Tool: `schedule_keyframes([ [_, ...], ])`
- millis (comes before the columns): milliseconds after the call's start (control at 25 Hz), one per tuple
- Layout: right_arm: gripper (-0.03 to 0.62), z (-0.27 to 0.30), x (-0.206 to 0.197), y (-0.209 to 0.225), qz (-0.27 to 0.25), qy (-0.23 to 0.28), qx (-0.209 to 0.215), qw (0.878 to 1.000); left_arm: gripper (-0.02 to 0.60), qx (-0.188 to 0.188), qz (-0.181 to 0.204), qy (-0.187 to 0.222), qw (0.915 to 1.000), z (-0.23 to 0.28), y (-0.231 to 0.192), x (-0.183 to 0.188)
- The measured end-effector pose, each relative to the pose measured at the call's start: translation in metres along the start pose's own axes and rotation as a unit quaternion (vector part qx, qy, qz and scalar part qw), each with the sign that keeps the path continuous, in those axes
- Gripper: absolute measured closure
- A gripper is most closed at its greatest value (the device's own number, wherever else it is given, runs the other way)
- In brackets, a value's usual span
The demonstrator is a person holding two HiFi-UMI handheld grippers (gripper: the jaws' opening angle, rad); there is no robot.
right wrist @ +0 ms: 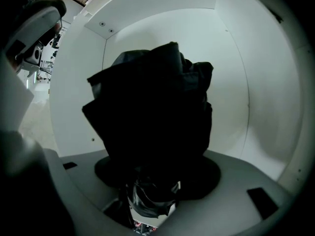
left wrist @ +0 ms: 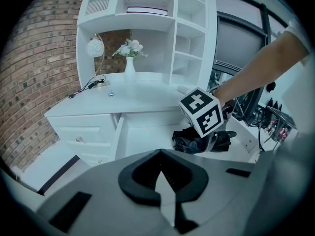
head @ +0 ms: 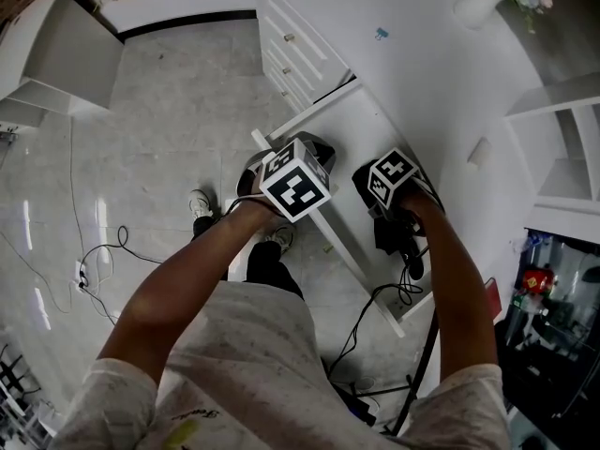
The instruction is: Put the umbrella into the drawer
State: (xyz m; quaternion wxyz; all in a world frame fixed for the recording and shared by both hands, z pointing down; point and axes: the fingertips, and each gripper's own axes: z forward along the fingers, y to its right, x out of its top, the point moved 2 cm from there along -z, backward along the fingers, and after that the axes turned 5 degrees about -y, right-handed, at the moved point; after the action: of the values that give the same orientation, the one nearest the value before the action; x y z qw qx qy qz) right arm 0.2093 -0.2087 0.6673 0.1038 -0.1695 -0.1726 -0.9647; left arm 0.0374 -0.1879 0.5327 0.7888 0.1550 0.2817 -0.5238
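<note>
A folded black umbrella [right wrist: 152, 112] fills the right gripper view, and my right gripper [right wrist: 152, 193] is shut on its lower end. It hangs inside the open white drawer [right wrist: 162, 33], close to the drawer's back wall. In the left gripper view the umbrella [left wrist: 189, 140] sits low over the drawer floor [left wrist: 147, 136], below the right gripper [left wrist: 219, 142]. From the head view the right gripper [head: 394, 216] is over the drawer [head: 319, 104]. My left gripper [head: 317, 146] hovers at the drawer's left side. Its jaws [left wrist: 160, 181] are shut and hold nothing.
The white desk [left wrist: 147, 95] carries a vase of flowers [left wrist: 129, 58], a lamp [left wrist: 95, 48] and shelves behind. A stack of closed drawers [left wrist: 83, 132] stands left of the open one. Cables [head: 94, 261] lie on the tiled floor. Dark equipment [head: 553, 326] stands at right.
</note>
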Motion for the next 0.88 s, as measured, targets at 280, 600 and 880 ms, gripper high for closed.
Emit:
schedule_keyframes([
  [280,0.336,0.004,0.002,0.0,0.003,0.02,-0.008,1.0,0.584,0.002,0.0,0.0,1.0,0.002,0.007,0.002],
  [600,0.335,0.004,0.003,-0.002,0.012,0.053,-0.017,0.998,0.584,0.001,0.001,-0.006,1.0,0.001,0.016,-0.001],
  [880,0.332,0.006,0.002,-0.001,0.029,0.093,-0.024,0.995,0.584,0.002,0.009,-0.009,0.9999,0.0,0.022,-0.003],
])
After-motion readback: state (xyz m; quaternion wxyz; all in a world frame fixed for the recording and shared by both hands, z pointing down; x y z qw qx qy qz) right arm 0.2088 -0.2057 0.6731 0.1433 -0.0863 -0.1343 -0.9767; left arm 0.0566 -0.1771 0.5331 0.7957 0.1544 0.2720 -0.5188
